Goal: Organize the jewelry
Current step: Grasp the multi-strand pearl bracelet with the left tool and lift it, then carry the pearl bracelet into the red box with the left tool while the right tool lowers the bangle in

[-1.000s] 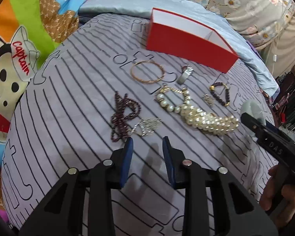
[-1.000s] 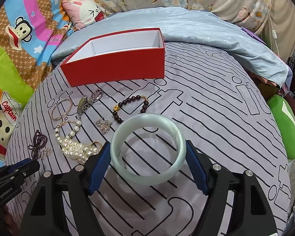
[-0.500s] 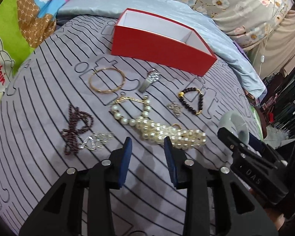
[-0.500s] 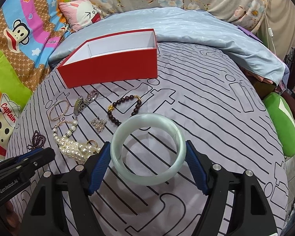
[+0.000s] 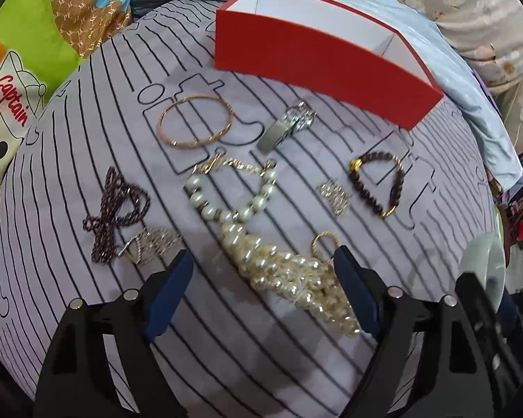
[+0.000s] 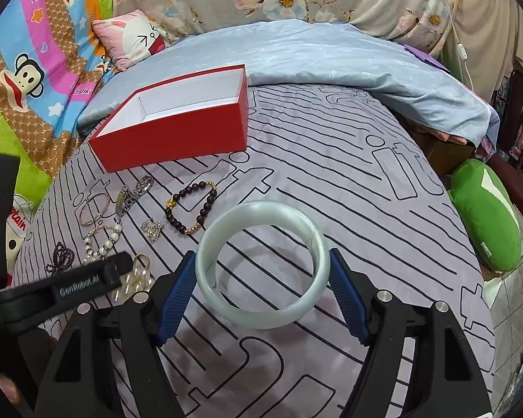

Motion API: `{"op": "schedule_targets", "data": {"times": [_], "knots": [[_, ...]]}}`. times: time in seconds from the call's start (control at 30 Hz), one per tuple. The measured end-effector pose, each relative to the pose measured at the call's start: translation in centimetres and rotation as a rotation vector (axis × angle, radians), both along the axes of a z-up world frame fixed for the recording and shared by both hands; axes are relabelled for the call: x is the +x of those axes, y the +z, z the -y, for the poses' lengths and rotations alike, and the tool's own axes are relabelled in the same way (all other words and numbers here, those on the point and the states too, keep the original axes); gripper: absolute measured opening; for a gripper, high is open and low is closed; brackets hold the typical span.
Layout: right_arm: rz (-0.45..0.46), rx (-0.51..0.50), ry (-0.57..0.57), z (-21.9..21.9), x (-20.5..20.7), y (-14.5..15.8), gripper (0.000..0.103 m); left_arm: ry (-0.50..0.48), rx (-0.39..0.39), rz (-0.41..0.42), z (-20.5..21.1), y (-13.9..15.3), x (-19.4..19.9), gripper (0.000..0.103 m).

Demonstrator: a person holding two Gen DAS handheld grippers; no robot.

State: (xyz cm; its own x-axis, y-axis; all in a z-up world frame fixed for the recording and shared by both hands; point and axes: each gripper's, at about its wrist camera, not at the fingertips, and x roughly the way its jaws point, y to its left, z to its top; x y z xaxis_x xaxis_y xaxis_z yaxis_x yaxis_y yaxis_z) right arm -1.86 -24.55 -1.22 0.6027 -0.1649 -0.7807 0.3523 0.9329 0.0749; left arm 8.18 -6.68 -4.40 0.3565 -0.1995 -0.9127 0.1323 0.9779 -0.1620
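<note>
"captain" on the cartoon blanket (image 5: 12, 104), "genrobot.ai" on the left gripper (image 6: 129, 271)

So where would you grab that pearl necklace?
Take the pearl necklace at its bunched, heaped end, coming from above with a finger on each side of the pile. That clump is thick and raised off the bedsheet, and it lies between the open left gripper already; the thin gold chain end lies flat.
</note>
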Motion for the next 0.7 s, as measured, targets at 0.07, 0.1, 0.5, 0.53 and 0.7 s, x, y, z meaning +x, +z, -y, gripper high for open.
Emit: {"op": "schedule_targets", "data": {"times": [0.07, 0.1, 0.5, 0.53, 0.7], "knots": [[-0.002, 0.008, 0.007, -0.1, 0.0, -0.3, 0.072, -0.032, 0.028, 0.015, -0.6, -0.2, -0.8, 0.078], [-0.002, 0.012, 0.011, -0.2, 0.0, -0.4, 0.072, -0.043, 0.037, 0.019, -0.8, -0.2, -1.1, 0.072], [-0.014, 0.028, 0.062, -2.5, 0.4, -1.0, 0.072, -0.099, -0.021, 0.04, -2.8, 0.1, -1.9, 0.027], [-0.014, 0.026, 0.063, -2.5, 0.4, -1.0, 0.072, -0.102, -0.037, 0.037, -3.0, 0.2, -2.0, 0.027], [0.0, 0.022, 0.075, -2.8, 0.7, -0.1, 0.072, -0.136, -0.093, 0.075, -3.9, 2.6, -2.5, 0.027]]}}
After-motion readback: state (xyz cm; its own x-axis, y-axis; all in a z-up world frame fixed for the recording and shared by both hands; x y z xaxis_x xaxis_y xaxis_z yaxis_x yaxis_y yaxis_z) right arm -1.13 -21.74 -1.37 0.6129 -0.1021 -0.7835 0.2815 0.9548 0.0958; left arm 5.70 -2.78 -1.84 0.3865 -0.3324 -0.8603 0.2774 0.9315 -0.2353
